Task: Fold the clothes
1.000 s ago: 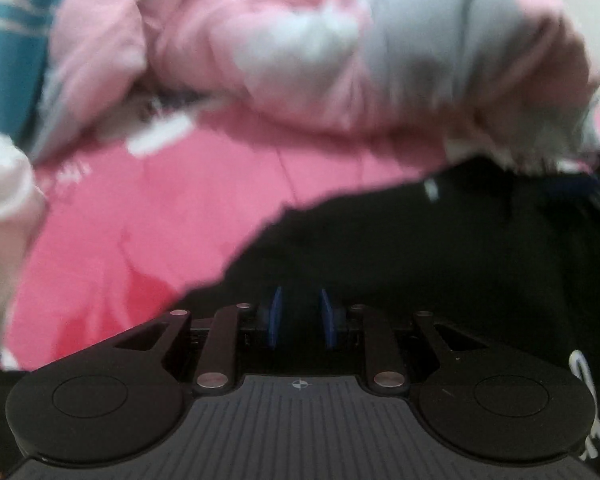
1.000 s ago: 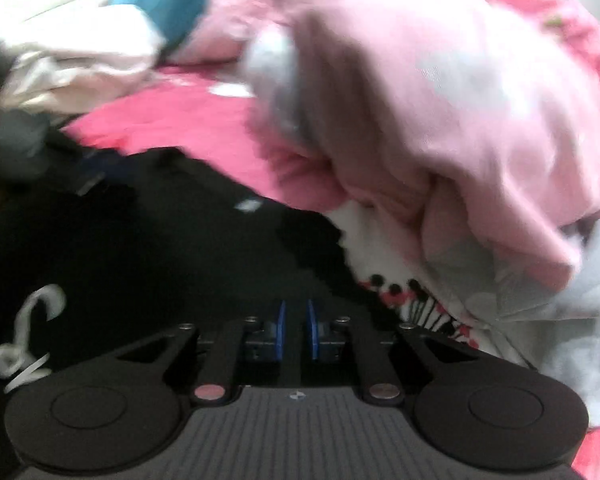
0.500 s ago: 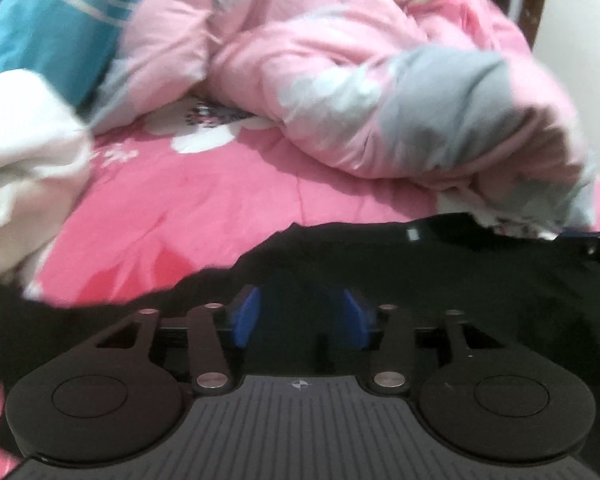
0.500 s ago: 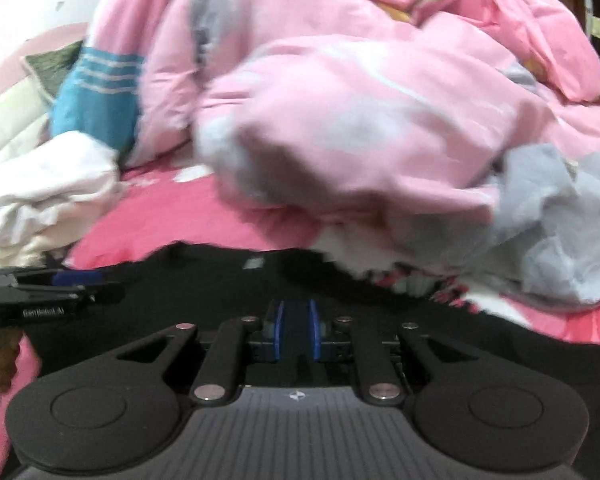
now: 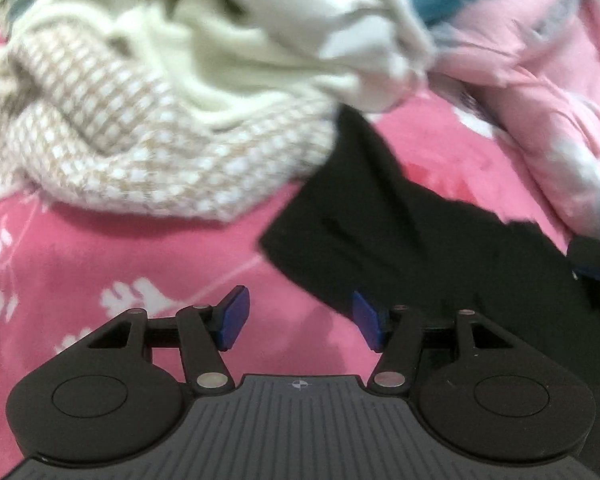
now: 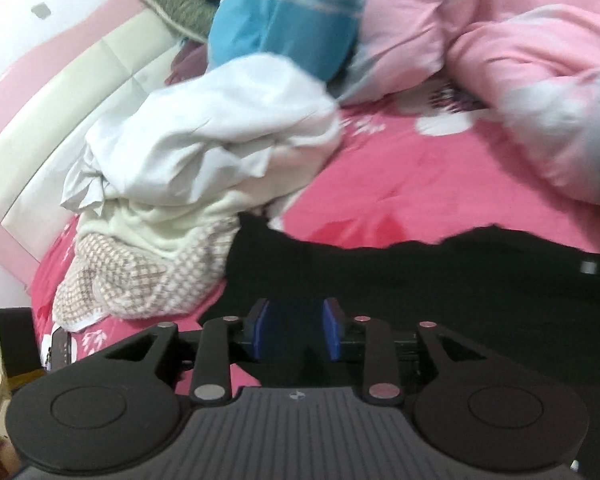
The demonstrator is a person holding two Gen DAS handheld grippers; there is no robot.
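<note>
Left wrist view: the left gripper [image 5: 298, 320] hovers low over the pink bedsheet [image 5: 100, 264], its jaws wide apart and holding nothing. The black garment [image 5: 420, 240] lies spread on the sheet to the right; one blue pad sits at its near edge, though contact cannot be confirmed. A narrow part of the garment, possibly a sleeve, runs up toward the heap of pale clothes [image 5: 160, 100] and meets it. The pink quilt [image 5: 540, 80] is bunched at the right.

Right wrist view: the right gripper [image 6: 296, 332] is over the black garment [image 6: 420, 288], jaws partly apart; whether cloth lies between the pads cannot be told. The garment lies broadly flat, its far edge uneven. The heap of pale clothes [image 6: 188, 184] sits at its left end, touching it.

Progress estimate: early stage. The garment appears laid out but no fold is visible in it. The heap remains unfolded. Folding the black garment and all heap items remains.
</note>
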